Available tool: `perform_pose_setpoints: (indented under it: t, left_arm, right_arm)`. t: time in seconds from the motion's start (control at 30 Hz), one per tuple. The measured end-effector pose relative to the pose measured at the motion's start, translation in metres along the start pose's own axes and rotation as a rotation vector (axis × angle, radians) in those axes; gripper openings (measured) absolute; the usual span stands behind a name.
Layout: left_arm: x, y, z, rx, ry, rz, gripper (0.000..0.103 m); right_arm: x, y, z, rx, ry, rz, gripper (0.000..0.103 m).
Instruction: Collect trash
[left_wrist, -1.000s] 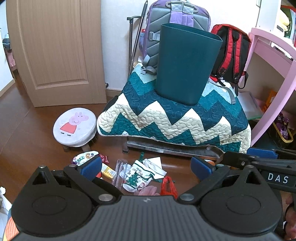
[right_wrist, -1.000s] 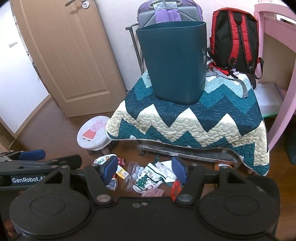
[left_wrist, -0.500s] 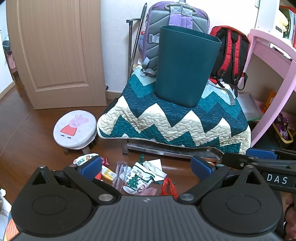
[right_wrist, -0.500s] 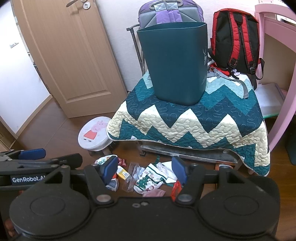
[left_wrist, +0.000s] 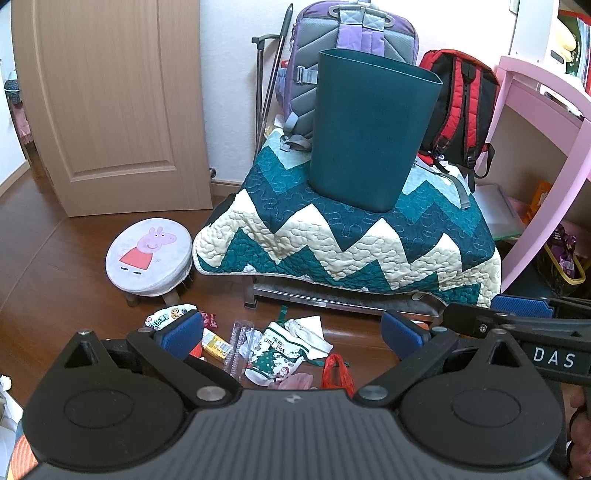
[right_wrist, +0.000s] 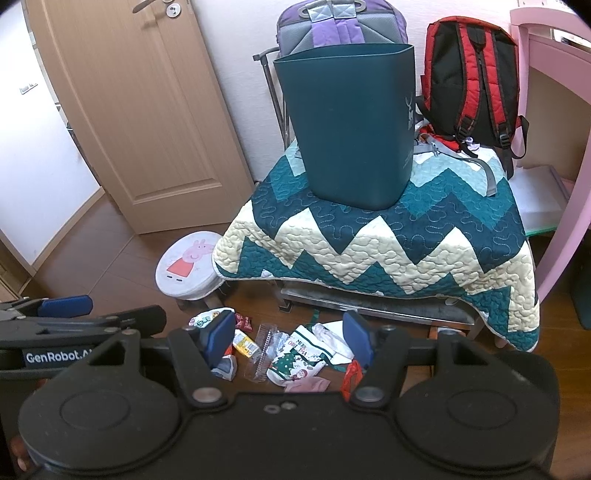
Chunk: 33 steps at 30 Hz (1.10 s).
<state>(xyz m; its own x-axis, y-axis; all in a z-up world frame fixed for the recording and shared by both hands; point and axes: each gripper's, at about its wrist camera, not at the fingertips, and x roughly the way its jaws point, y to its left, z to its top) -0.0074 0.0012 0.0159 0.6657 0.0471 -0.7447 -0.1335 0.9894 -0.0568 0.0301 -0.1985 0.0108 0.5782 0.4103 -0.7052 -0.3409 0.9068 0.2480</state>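
- Two hand-held grippers hover above a brown wooden floor (left_wrist: 62, 266), side by side, both facing a low bench draped with a teal and cream zigzag quilt (left_wrist: 343, 240).
- The left gripper (left_wrist: 290, 334) has its jaws wide apart and holds nothing. The right gripper (right_wrist: 290, 338) also has its jaws spread, somewhat less wide, and is empty too.
- The trash is a small pile of litter (left_wrist: 269, 345) on the floor just in front of the bench's near edge, below both grippers.
- In the pile: a white Christmas-print wrapper (right_wrist: 297, 360), a yellow snack packet (right_wrist: 244, 342), a clear ridged plastic sleeve (left_wrist: 236, 347), a crumpled white tissue (left_wrist: 308, 332), a red plastic wrapper (left_wrist: 335, 373), a pink scrap (right_wrist: 306, 384) and a small dark red packet (right_wrist: 243, 320).
- A tall dark teal waste bin (right_wrist: 349, 125) stands upright on the quilt near the bench's back edge, open at the top. It is well apart from the litter and higher up.
- A round stool with a cartoon pig (left_wrist: 147, 254) sits on the floor off the bench's left corner. A purple backpack (left_wrist: 351, 40) and a red and black backpack (right_wrist: 471, 79) lean behind the bin. A pink desk (left_wrist: 546, 122) stands at the right.
- Nothing looks collected yet; the step in hand seems to be choosing a first piece.
- To do it well, lower one gripper straight over a single item at the pile's edge, such as the yellow packet, and close on a raised fold, since flat wrappers are likely to slip against the floor.
- Keeping the other gripper clear would avoid scattering the rest; the lift to the bin must clear its tall rim.
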Motion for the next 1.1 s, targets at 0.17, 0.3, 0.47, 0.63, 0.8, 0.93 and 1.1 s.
perform_pose_setpoints:
  t: [0.17,0.3,0.47,0.63,0.8,0.93,1.1]
  left_arm:
    - [0.000,0.000,0.000,-0.002,0.001,-0.001,0.103]
    - [0.000,-0.001,-0.001,-0.004,0.000,-0.001,0.103]
    - [0.008,-0.001,0.000,-0.013,0.024,-0.005,0.103]
    - [0.030,0.005,0.005,-0.016,0.063,-0.036,0.103]
    - [0.057,0.016,0.017,-0.037,0.048,-0.015,0.103]
    - [0.089,0.028,0.027,-0.055,0.055,-0.002,0.103]
    - [0.133,0.041,0.039,-0.036,0.086,0.007,0.103]
  right_arm:
    - [0.000,0.000,0.001,-0.001,0.001,0.000,0.065]
    - [0.000,0.000,0.000,-0.002,0.001,-0.002,0.065]
    - [0.005,-0.002,0.002,-0.004,0.010,-0.004,0.065]
    - [0.019,-0.004,0.006,-0.019,0.030,-0.010,0.065]
    - [0.045,-0.014,0.018,-0.019,0.053,-0.026,0.065]
    - [0.075,-0.026,0.026,-0.004,0.089,-0.042,0.065]
    - [0.120,-0.039,0.032,-0.002,0.137,-0.033,0.065]
